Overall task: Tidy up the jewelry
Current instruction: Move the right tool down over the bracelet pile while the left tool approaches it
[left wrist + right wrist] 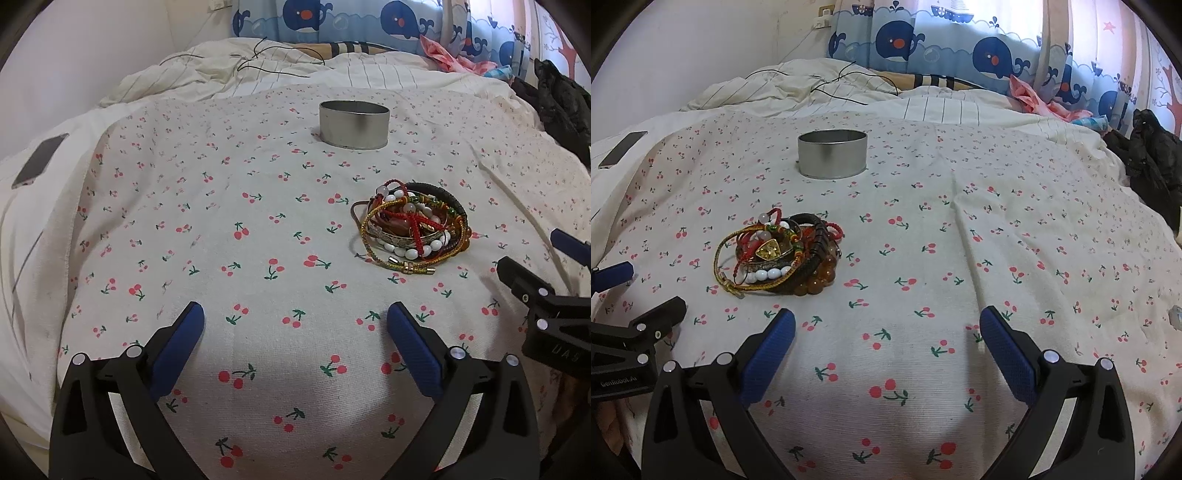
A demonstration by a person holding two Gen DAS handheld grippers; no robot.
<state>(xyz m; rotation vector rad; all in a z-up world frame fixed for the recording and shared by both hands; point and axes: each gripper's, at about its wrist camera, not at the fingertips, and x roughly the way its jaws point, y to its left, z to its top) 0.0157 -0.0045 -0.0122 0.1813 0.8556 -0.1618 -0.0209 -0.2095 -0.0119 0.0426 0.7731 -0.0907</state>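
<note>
Cherry-print bedspread [221,206] held tangled bracelets [412,227] near an empty tin [354,125]. Both my tongs, left [295,325] and right [886,328], hung released; I judged picking one bracelet came next.

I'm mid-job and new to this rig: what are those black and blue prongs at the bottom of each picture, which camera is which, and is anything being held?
The prongs are two hand-held grippers, each with a fisheye camera looking along its fingers. One picture is from the left gripper, the other from the right gripper; each also catches the other at its edge. Both are open and hold nothing. On the cherry-print cloth lie a tangled pile of bracelets and, farther back, an open round metal tin. A phone rests at the far left.
</note>
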